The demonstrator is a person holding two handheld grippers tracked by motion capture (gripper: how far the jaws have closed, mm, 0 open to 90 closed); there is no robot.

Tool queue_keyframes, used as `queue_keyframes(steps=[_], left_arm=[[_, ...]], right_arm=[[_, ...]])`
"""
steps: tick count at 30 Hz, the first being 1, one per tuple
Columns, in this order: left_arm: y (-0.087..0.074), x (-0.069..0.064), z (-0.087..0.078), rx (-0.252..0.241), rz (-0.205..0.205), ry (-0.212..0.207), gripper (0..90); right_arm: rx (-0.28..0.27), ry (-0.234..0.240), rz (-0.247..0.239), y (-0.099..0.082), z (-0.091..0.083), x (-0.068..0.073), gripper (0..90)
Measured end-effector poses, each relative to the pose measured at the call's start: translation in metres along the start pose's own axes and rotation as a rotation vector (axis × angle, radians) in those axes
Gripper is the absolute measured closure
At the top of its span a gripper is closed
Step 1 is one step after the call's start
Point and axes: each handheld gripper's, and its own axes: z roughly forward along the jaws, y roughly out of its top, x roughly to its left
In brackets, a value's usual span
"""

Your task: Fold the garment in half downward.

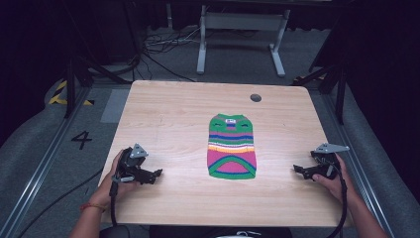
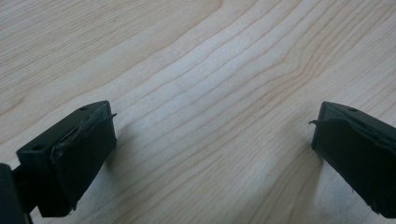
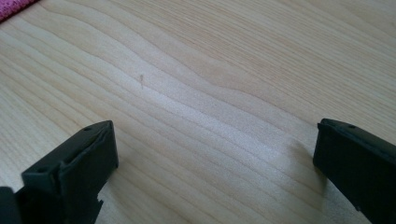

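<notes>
High view: a small striped sweater (image 1: pixel 232 147) is laid flat a little right of the middle of the wooden bench (image 1: pixel 168 119), its green collar turned to the far edge and its green hem to the near edge. Bands of green, blue, pink, orange and white are seen across it. A dark round hole (image 1: pixel 255 97) is set in the bench beyond the sweater, near the far edge.

Well left of the sweater, the left gripper (image 1: pixel 154 175) is held low over the bench by the left hand (image 1: pixel 113 179), its jaws pointed toward the sweater. Well right of the sweater, the right gripper (image 1: pixel 299 171) is held by the right hand (image 1: pixel 333 179), its jaws likewise pointed toward the sweater.

From the left gripper view, the jaws are seen spread wide with bare wood grain between them; nothing is gripped. From the right gripper view, the jaws are likewise spread wide over bare wood, and a pink corner of the sweater (image 3: pixel 13 8) is seen at the top left edge.
</notes>
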Motion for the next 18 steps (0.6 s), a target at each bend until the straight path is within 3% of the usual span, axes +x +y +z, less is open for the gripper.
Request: queue_keyframes(steps=[5, 15, 18], left_arm=[[0.0026, 0.0005, 0.0019, 0.003, 0.028, -0.019, 0.2], [0.0031, 0.0012, 0.0022, 0.004, 0.030, -0.028, 1.0], [0.0053, 0.0030, 0.0008, 0.009, 0.031, -0.034, 5.1]], right_arm=[[0.000, 0.000, 0.001, 0.0000, 0.0000, 0.0000, 0.0], [0.000, -0.002, 0.001, 0.0005, 0.0004, -0.0004, 0.1], [-0.001, -0.001, -0.008, 0.0029, 0.0008, -0.0018, 5.6]])
